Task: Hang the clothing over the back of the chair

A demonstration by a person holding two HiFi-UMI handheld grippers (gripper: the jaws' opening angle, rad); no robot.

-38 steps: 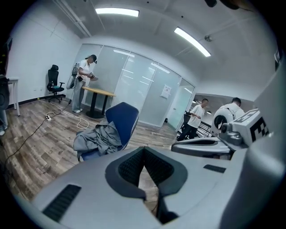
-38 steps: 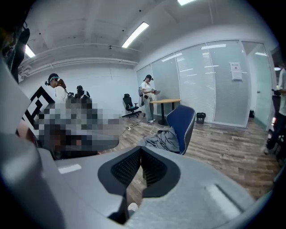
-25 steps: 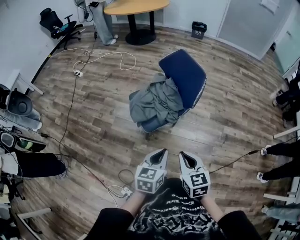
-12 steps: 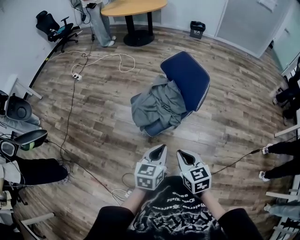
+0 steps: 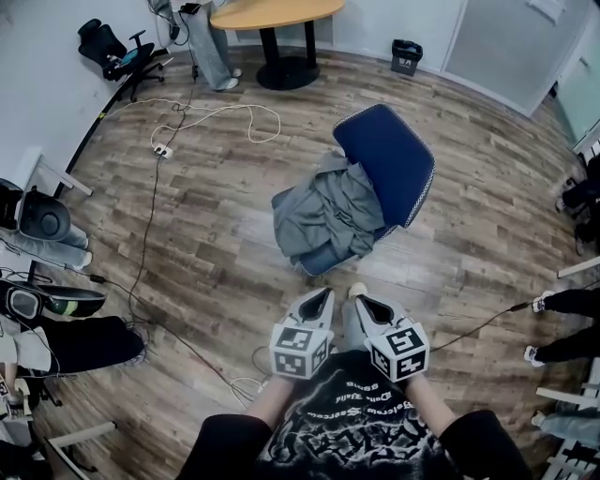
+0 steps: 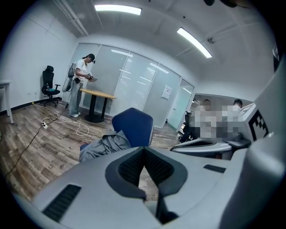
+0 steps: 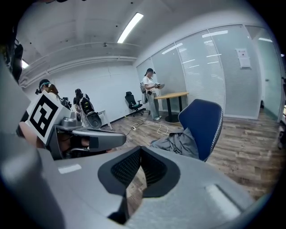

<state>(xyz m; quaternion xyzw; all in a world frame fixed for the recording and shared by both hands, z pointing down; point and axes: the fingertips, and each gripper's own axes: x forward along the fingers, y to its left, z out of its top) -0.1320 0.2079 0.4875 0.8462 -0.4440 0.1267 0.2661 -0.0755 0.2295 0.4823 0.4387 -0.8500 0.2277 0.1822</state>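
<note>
A blue chair stands on the wood floor, its back to the right in the head view. Grey clothing lies crumpled on its seat and spills over the front edge. My left gripper and right gripper are held side by side close to my body, both shut and empty, a short way short of the chair. The left gripper view shows the chair and clothing ahead beyond the closed tips. In the right gripper view the clothing rests against the chair.
White cables trail over the floor at the left. A round table with a person beside it stands at the back, near a black office chair and a bin. Seated people's legs line the right edge.
Both grippers have moved forward toward the chair, still shut. The chair and clothing now sit nearer in the head view.
</note>
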